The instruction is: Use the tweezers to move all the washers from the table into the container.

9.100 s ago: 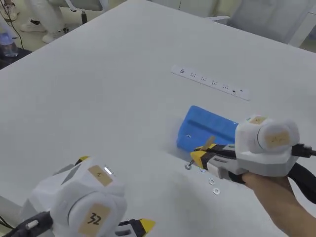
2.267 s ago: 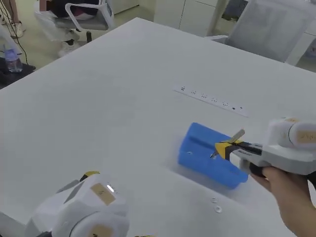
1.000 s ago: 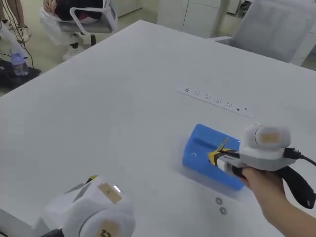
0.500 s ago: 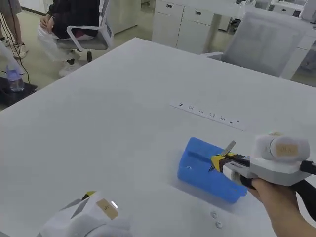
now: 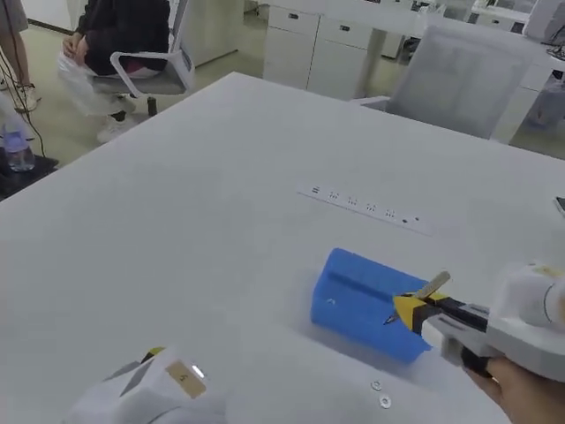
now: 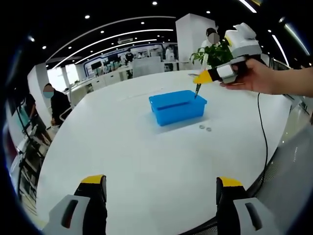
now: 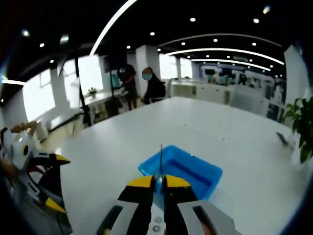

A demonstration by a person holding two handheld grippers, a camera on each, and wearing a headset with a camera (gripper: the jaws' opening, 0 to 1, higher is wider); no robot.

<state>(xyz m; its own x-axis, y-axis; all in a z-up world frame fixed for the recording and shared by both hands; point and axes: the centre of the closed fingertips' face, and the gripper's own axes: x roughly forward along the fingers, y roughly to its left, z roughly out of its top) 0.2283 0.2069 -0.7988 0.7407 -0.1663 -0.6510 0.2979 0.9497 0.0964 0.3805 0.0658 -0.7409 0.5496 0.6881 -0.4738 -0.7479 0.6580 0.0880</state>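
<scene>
Washers (image 5: 376,385), two, lie on the table (image 5: 203,203) just beside the container (image 5: 357,300). We hold the right gripper (image 5: 406,311) clamped on tweezers (image 7: 160,159) above it; left gripper (image 6: 161,180) wide, well apart from it.

Plastic container (image 5: 353,309), metal washers (image 5: 385,402), matt table (image 5: 194,221)
</scene>
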